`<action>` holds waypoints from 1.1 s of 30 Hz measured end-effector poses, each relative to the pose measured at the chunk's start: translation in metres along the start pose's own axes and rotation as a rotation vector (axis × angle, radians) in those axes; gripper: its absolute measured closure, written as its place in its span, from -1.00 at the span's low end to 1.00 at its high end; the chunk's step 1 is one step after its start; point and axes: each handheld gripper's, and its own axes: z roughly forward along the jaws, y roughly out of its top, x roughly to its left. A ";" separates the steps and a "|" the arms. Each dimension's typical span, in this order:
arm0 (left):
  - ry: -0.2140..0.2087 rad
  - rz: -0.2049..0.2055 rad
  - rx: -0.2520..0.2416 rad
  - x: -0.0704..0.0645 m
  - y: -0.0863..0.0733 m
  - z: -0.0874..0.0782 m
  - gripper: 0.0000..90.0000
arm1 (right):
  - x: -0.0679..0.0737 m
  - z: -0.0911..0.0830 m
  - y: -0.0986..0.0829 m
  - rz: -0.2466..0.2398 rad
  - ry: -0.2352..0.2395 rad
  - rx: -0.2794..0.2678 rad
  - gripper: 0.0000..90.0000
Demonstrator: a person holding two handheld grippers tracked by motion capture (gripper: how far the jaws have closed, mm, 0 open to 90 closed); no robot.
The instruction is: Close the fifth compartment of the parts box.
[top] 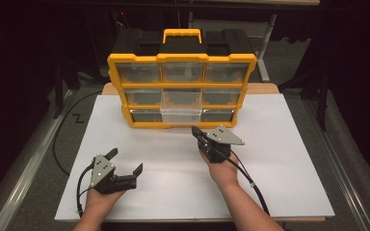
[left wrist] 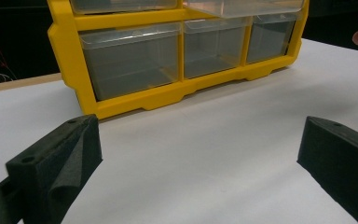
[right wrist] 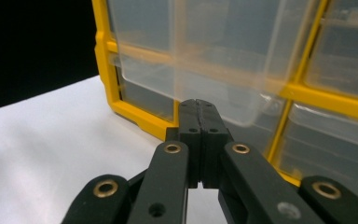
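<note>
Big yellow and black plastic drawer box (top: pixel 181 79) standing upright on the white table (top: pixel 270 159), wide side running left to right, clear drawer fronts facing the person, yellow handle (top: pixel 182 35) on top. Three rows of three see-through drawers. Middle clear drawer of the second row (top: pixel 181 109) pulled out toward the person, hanging over the bottom row.

Right tool (top: pixel 196 132) just in front of that pulled-out drawer, pointing at the box, jaws pressed tight together with nothing between them. In the right tool view, closed tip (right wrist: pixel 199 108) right under the drawer's front lip; touching or not, cannot tell. Box cut off at top and right there.

Left tool (top: pixel 125 162) well to the left of and nearer the person than the box, jaws spread wide, holding nothing, pointing up and right. In the left tool view, only the lower rows of the box (left wrist: pixel 177 56) seen; drawer insides too cloudy to make out.
</note>
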 end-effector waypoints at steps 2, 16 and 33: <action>-0.001 0.001 -0.002 0.000 0.000 0.000 -0.99 | 0.003 0.001 0.004 -0.002 0.003 -0.005 1.00; -0.007 -0.007 -0.015 0.002 0.001 -0.002 -0.99 | 0.015 0.017 0.024 -0.026 0.002 -0.012 1.00; -0.021 -0.014 -0.015 0.002 0.001 -0.002 -0.99 | 0.015 0.018 0.040 -0.028 -0.014 -0.040 1.00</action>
